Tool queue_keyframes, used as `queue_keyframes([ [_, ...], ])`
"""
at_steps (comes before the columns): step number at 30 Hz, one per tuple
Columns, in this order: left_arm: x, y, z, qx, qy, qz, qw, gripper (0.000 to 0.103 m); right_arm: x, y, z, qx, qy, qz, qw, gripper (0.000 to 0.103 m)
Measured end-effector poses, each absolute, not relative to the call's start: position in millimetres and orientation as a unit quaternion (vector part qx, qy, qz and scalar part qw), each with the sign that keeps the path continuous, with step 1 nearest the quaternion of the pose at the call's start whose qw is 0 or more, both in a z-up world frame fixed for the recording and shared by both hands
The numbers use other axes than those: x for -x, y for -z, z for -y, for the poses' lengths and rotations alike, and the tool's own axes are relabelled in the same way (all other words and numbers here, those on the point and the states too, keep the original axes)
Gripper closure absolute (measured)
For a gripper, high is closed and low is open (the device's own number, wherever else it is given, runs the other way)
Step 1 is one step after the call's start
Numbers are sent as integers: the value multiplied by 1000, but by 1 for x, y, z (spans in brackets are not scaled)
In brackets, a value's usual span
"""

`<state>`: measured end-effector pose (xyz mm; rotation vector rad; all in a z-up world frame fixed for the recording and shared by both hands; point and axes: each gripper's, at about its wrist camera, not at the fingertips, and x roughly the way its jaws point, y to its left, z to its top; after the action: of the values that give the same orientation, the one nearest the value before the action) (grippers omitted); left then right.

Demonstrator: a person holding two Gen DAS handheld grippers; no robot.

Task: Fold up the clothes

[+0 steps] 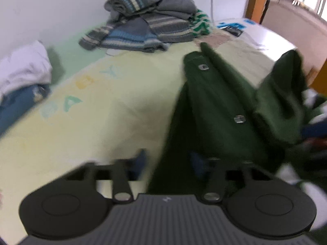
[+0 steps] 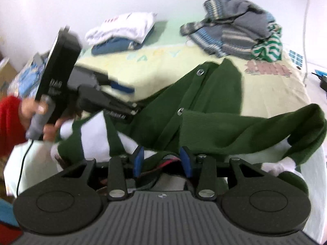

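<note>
A bed (image 1: 114, 112) under a pale yellow quilt with faded pastel letters filled the room below a plain white wall; nearest the right wrist camera, the right hand-held gripper (image 2: 162, 160) stood part-open, its blue pads (image 2: 138, 159) on either side of a bunched fold with a red-striped edge, though whether they pressed it could not be told; just beyond, a dark green buttoned knit cardigan (image 2: 204, 110) lay spread across the quilt, one sleeve lifted and trailing to the right; to the left, the left hand-held gripper (image 2: 130, 97), carried by a hand (image 2: 34, 112) in a red sleeve, reached onto the cardigan's edge; in the left wrist view its jaws stood narrow with the green fabric running between them, the blur hiding any contact; farther back lay a folded white and blue stack of clothes (image 2: 122, 32); against the wall sat a heap of grey and blue striped knitwear (image 1: 147, 18) with a green-and-white striped piece (image 1: 201, 23) beside it.
</note>
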<state>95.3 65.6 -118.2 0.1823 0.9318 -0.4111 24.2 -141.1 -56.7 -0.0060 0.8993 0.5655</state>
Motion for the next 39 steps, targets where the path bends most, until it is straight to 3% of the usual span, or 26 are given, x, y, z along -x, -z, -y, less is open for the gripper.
queue_keyframes([
  [4,-74,116,-49,-117,176,-429,878,103,-39,53,147,-15,-238,-429,871,61],
  [15,-11,52,-111,-54,58,-369,926,103,-47,35,164,-62,-228,-389,891,61],
  [20,-2,52,-137,-43,41,-390,919,103,-63,37,164,-73,-211,-385,896,54],
  [21,-4,56,-132,-50,51,-390,918,101,-69,38,162,-72,-205,-386,897,54],
  [23,-14,68,-118,-65,72,-394,914,55,-80,39,159,-75,-199,-390,896,54],
  [24,-19,75,-110,-73,84,-398,910,47,-84,40,157,-82,-199,-393,894,54],
  [25,-23,82,-101,-84,97,-400,907,43,-87,41,155,-89,-200,-396,892,54],
  [30,-44,106,-65,-132,128,-406,895,43,-84,45,154,-94,-206,-402,887,54],
  [31,-49,109,-64,-131,135,-411,892,46,-82,46,156,-94,-207,-404,886,54],
  [32,-55,112,-63,-128,146,-419,887,62,-80,46,158,-92,-208,-404,886,54],
  [33,-59,113,-63,-123,155,-426,883,69,-78,47,161,-87,-205,-402,888,54],
  [34,-62,113,-62,-117,161,-431,880,101,-76,48,163,-82,-202,-399,891,54],
  [39,-56,112,-46,-148,135,-422,884,101,-73,57,177,-45,-158,-392,905,54],
])
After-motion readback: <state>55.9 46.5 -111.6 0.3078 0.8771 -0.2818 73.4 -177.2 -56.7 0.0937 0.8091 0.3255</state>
